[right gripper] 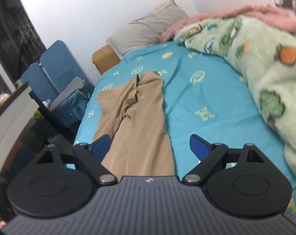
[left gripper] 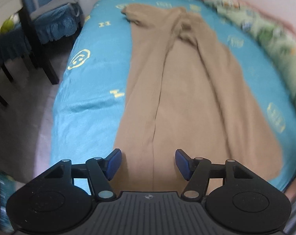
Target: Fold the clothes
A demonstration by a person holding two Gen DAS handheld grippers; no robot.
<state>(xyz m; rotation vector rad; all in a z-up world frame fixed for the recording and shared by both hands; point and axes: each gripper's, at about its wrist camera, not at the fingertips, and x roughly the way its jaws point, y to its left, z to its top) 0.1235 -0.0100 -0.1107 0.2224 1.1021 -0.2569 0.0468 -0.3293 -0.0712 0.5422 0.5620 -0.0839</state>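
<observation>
Both grippers, left gripper [left gripper: 147,163] and right gripper [right gripper: 148,146], hang open and empty over tan trousers [left gripper: 179,98] stretching toward twelve o'clock on the turquoise bedsheet [left gripper: 93,90]; soft, light, floppy cloth, probably best pinched at the near hems.

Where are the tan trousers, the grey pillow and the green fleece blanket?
tan trousers [left gripper: 187,98]: left wrist view, middle of the legs.
grey pillow [right gripper: 148,31]: right wrist view, its front face.
green fleece blanket [right gripper: 265,68]: right wrist view, its printed top.

My left gripper [left gripper: 148,163], pads apart and clear of cloth, hangs above tan trousers [left gripper: 179,101] laid lengthwise on the turquoise bedsheet [left gripper: 93,74].
</observation>
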